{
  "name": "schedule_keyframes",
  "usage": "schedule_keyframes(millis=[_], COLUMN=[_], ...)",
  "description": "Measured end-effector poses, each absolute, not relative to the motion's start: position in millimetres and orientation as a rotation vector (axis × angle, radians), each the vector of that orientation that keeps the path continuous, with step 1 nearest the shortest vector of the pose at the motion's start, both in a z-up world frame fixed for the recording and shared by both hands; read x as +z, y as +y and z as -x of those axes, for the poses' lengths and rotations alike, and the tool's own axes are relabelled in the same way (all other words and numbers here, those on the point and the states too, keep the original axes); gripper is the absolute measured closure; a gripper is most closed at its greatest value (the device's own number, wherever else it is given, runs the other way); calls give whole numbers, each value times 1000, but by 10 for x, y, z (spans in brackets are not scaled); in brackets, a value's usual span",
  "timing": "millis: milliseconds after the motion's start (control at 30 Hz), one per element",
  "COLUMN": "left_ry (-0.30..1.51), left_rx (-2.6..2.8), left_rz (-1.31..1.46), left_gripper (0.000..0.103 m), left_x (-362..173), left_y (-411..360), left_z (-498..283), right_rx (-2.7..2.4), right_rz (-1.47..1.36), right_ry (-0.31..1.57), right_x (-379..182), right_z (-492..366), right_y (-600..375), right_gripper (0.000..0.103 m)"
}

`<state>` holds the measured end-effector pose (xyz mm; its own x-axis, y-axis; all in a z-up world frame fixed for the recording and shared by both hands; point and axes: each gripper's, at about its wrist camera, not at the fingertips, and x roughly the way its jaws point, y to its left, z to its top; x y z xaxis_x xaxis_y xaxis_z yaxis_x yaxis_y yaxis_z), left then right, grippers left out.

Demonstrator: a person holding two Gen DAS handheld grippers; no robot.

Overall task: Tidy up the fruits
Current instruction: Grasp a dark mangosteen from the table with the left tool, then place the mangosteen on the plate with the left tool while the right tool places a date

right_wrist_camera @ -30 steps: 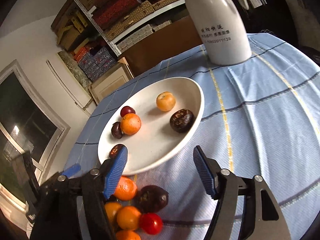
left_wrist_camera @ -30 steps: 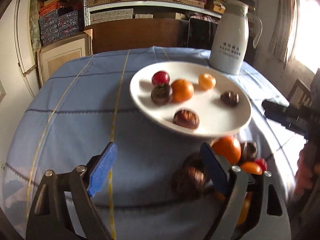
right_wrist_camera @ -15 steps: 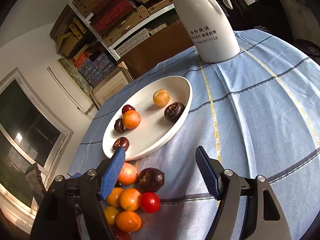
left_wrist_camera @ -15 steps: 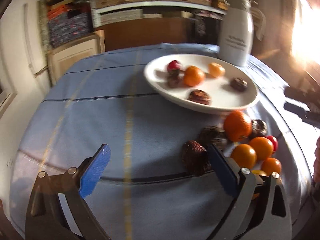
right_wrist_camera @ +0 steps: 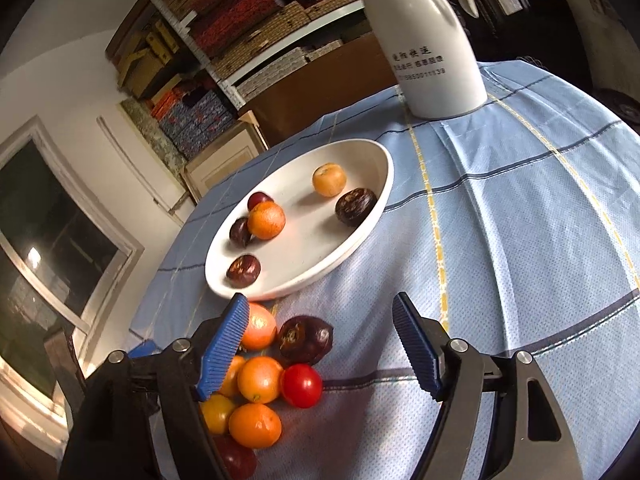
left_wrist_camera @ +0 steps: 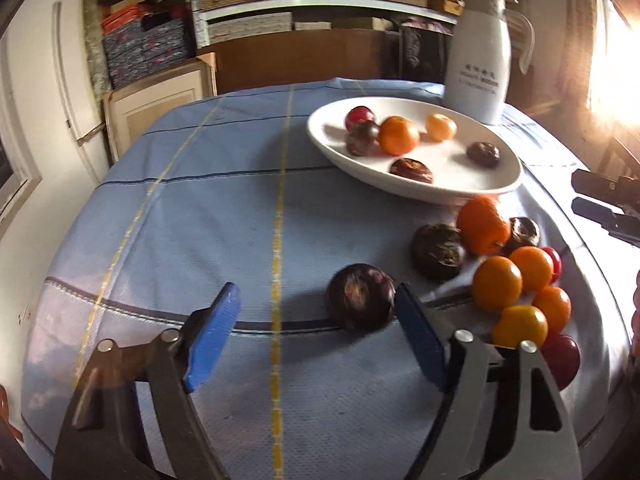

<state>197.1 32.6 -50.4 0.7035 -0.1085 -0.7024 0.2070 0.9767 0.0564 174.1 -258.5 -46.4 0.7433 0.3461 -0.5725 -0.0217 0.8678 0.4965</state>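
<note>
Dark round fruit [left_wrist_camera: 360, 303] on the blue-clothed bench [left_wrist_camera: 224, 220], apart from the loose heap of oranges [left_wrist_camera: 497, 283] and cherry tomatoes near the white plate [left_wrist_camera: 416, 190]. Judged light, firm-shelled, rounded and prone to rolling; best taken across the widest middle with gentle pressure. Left hand-held gripper [left_wrist_camera: 316, 336] released, spread wide, empty; right pad [left_wrist_camera: 418, 336] just beside or touching the fruit, contact unclear; left pad well apart. Right hand-held gripper [right_wrist_camera: 320, 344] likewise released and wide, holding nothing, over another dark fruit [right_wrist_camera: 306, 339] and a red tomato [right_wrist_camera: 302, 385]. White jug [right_wrist_camera: 424, 40] behind the plate.
</note>
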Motion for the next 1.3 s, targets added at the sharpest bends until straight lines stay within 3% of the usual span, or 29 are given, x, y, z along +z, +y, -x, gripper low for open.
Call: schedule_keyframes(millis=[200,333,567,800,1133,1300], left_ry=[814,861,861,861,877,876], left_rx=[-240,-283,-298,-267,-269,-275], left_rz=[-176,-174,-108,-98,-117,-111], left_gripper=[45,61,62,62,62,61], left_x=[-580,-647,-640,-635,-670,-666], left_y=[182,133,227,287,247,260], left_z=[-2025,-2102,-2127,-2135,-2156,-2153], right_rx=[203,197,211,224,279,285], right_rz=[-437,-429,-362,-334,-416,-358], right_ry=[725,733,777,841,908,891], right_x=[-488,-511,-571,-674,-770,-760], right_z=[-1734,-1734,-1724,-1802,-2061,-2030], right_y=[-2508,-2502,-2384,-2307,-2234,-2140], right_gripper=[28,28,29,53,54,68])
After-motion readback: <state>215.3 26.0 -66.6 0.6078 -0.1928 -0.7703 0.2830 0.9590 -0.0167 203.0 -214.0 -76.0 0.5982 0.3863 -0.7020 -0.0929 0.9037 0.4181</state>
